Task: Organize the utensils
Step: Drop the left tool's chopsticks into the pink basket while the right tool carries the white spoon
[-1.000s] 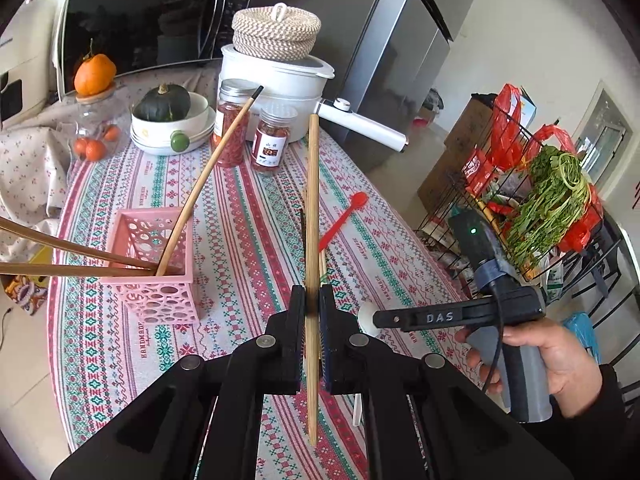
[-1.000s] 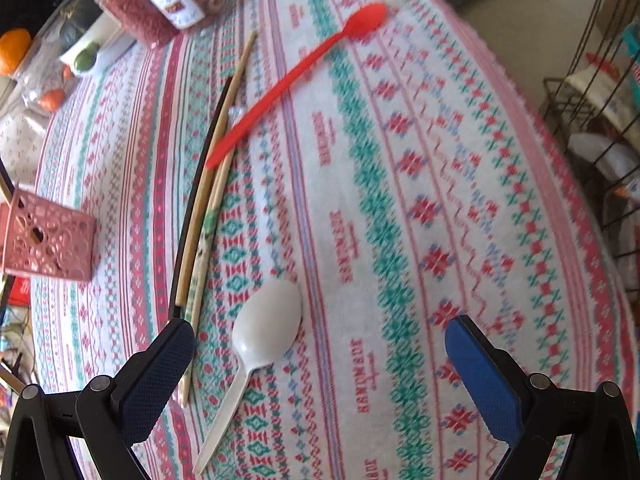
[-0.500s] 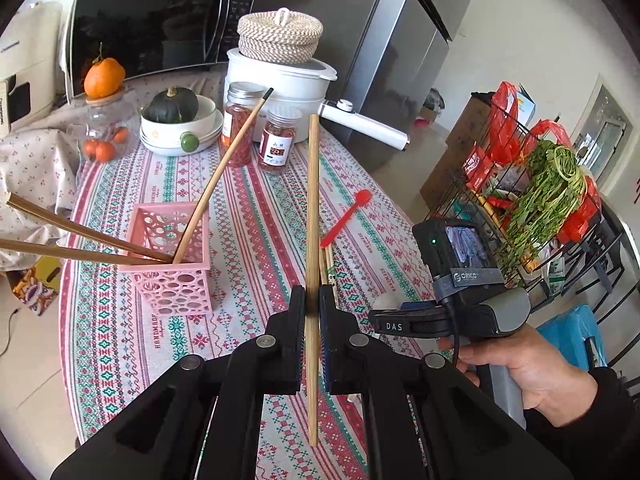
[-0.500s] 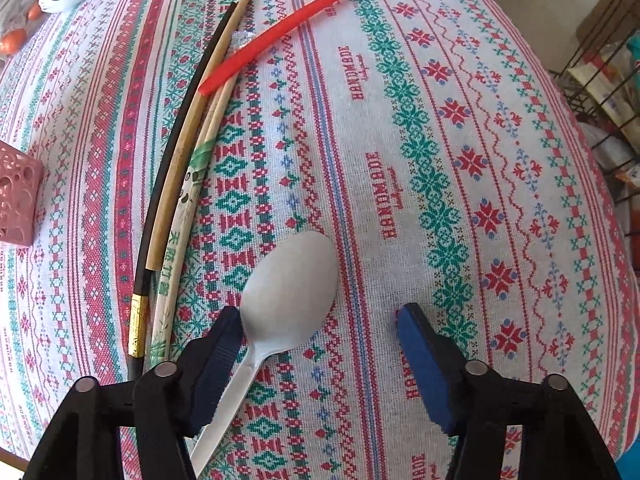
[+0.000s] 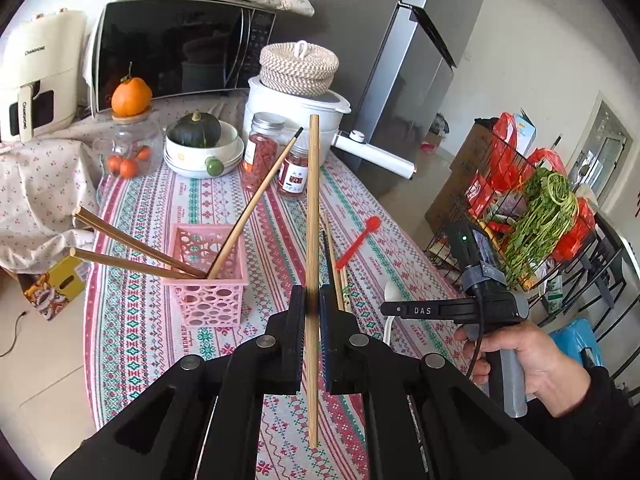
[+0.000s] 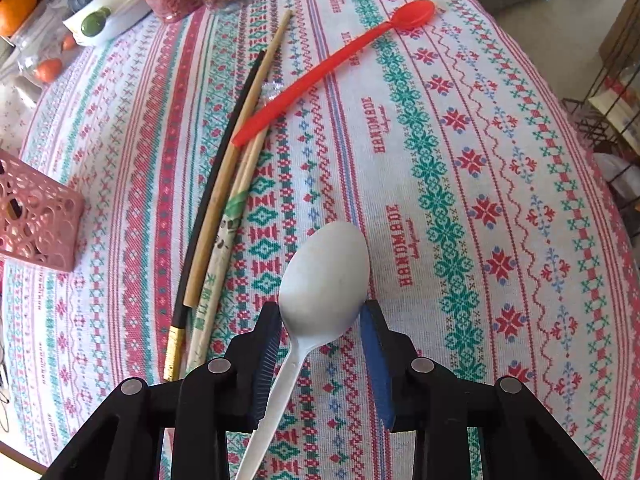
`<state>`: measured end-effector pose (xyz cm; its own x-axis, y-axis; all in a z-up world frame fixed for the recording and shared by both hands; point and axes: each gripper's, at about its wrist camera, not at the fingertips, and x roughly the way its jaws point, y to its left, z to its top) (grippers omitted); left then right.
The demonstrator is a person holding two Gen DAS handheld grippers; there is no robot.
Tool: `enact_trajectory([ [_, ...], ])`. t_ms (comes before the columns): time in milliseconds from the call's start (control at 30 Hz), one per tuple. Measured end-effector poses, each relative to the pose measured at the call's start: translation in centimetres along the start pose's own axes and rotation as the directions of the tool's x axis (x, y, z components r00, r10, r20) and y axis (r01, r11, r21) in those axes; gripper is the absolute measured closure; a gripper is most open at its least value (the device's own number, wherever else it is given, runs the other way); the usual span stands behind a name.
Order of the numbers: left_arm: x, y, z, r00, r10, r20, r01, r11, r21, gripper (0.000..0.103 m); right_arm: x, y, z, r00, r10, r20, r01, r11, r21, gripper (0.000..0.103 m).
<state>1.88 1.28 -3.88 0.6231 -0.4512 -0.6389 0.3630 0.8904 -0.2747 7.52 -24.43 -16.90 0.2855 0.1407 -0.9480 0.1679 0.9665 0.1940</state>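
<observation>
My left gripper is shut on a long wooden chopstick and holds it upright above the table. A pink perforated basket to its left holds three wooden chopsticks. My right gripper has closed on the bowl of a white plastic spoon lying on the tablecloth; both pads touch the bowl's sides. Left of the spoon lie a black chopstick, a wooden chopstick and a wrapped pair. A red spoon lies across their far ends.
Two jars, a bowl with a squash, a white pot and a microwave stand at the table's far end. A wire rack with greens stands right of the table. The basket's corner shows at left in the right wrist view.
My right gripper moved down and forward to the white spoon and its jaws narrowed from wide open to closed on the bowl. My left gripper rose slightly with the chopstick.
</observation>
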Motion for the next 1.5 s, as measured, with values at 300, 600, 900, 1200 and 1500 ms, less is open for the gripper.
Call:
enact_trajectory([
  [300, -3.3, 0.4, 2.3, 0.981, 0.025, 0.194, -0.024, 1.000, -0.007, 0.096, -4.9, 1.0, 0.7, 0.975, 0.135, 0.174, -0.135, 0.991, -0.016, 0.067],
  [600, -4.5, 0.7, 4.1, 0.894, 0.150, 0.423, -0.160, 0.987, -0.012, 0.096, -9.8, 2.5, 1.1, 0.903, 0.222, 0.368, -0.206, 0.975, -0.085, 0.067],
  [900, 0.4, 2.8, 5.2, 0.837, 0.300, 0.458, -0.285, 0.953, -0.105, 0.096, -11.5, 3.7, 0.9, 0.867, 0.233, 0.441, -0.200, 0.972, -0.120, 0.067],
  [1200, 3.2, 4.0, 5.5, 0.784, 0.393, 0.481, -0.368, 0.918, -0.149, 0.096, -11.4, 4.1, 1.2, 0.861, 0.257, 0.439, -0.225, 0.966, -0.124, 0.067],
  [1500, 4.7, 4.2, 5.6, 0.784, 0.418, 0.459, -0.410, 0.904, -0.122, 0.095, -11.4, 4.2, 1.5, 0.858, 0.259, 0.443, -0.220, 0.966, -0.138, 0.067],
])
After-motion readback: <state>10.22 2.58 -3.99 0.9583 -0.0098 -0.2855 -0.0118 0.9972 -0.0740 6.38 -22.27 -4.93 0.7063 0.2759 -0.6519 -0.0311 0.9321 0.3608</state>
